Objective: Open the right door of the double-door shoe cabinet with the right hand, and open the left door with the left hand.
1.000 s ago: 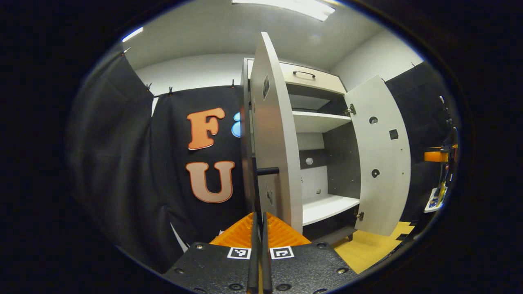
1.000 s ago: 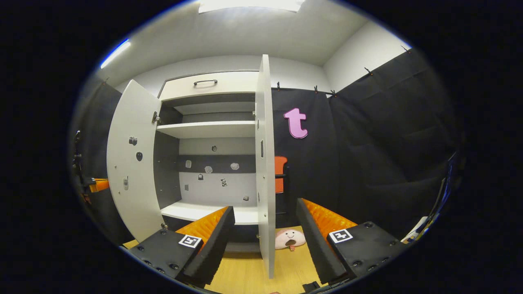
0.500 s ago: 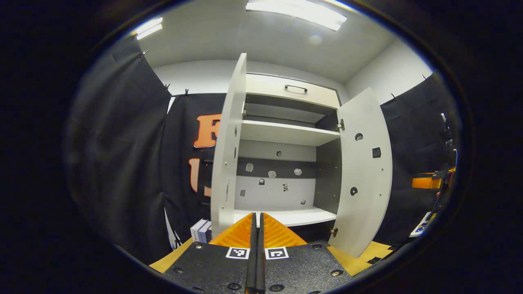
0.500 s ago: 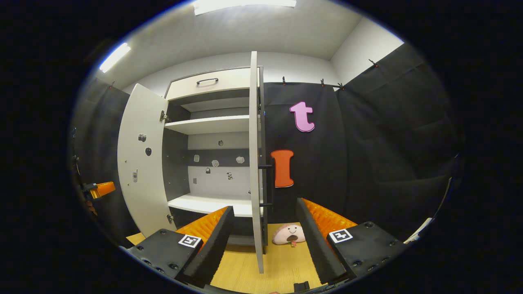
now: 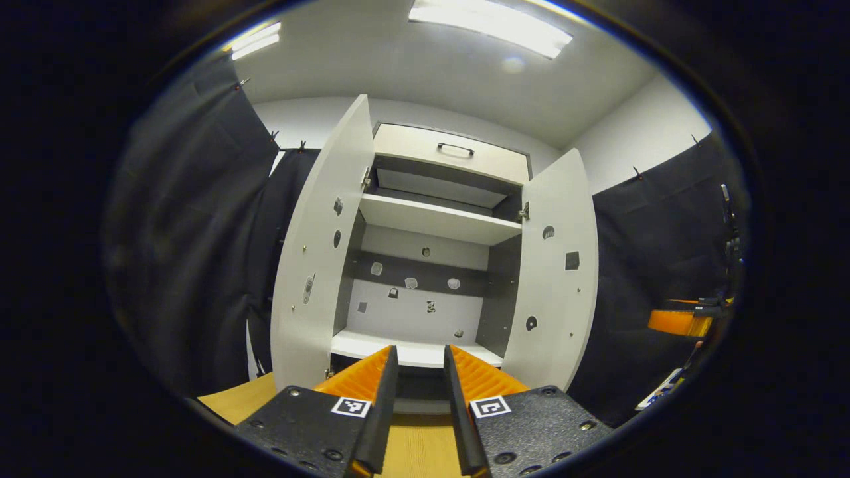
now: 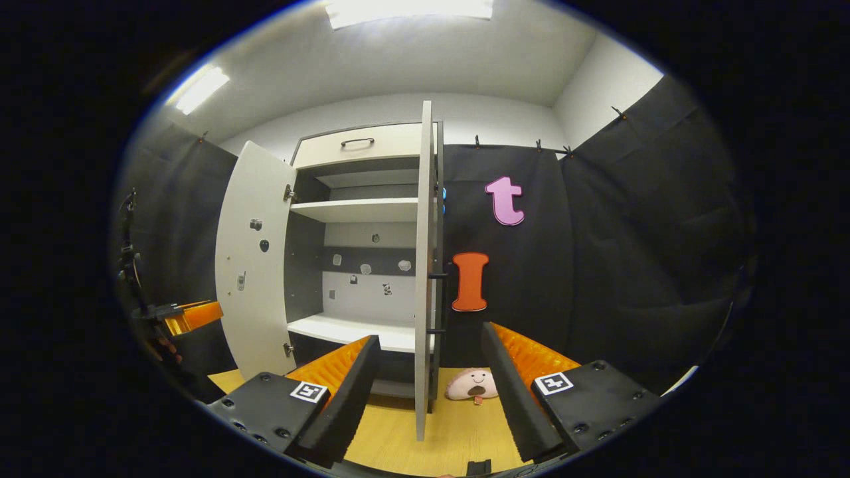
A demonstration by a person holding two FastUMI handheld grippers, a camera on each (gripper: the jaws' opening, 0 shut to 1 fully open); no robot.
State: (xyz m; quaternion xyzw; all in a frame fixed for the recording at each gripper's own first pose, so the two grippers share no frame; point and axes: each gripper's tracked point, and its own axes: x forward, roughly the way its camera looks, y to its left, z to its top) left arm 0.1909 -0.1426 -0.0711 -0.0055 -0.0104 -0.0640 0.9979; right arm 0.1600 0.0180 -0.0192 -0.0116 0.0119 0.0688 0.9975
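Observation:
The white double-door shoe cabinet (image 5: 435, 220) stands with both doors swung outward. In the left gripper view its left door (image 5: 311, 265) and right door (image 5: 554, 279) flank the bare shelves. My left gripper (image 5: 420, 388) is open, back from the cabinet and holding nothing. In the right gripper view the right door (image 6: 423, 265) stands edge-on with its dark handle (image 6: 438, 302) on the far side, and the left door (image 6: 254, 265) is wide open. My right gripper (image 6: 428, 372) is open and straddles the line of that door edge, short of it.
A drawer with a dark handle (image 5: 455, 150) tops the cabinet. A round plush toy (image 6: 473, 385) lies on the wooden floor (image 6: 458, 431) by the right door. The other gripper shows at far right (image 5: 684, 320) and far left (image 6: 191, 315). Black cloth walls stand on both sides.
My left gripper's fingers were together and are now parted. Its view swung from the left door's edge to face the cabinet squarely, from farther back. The right gripper shifted only slightly.

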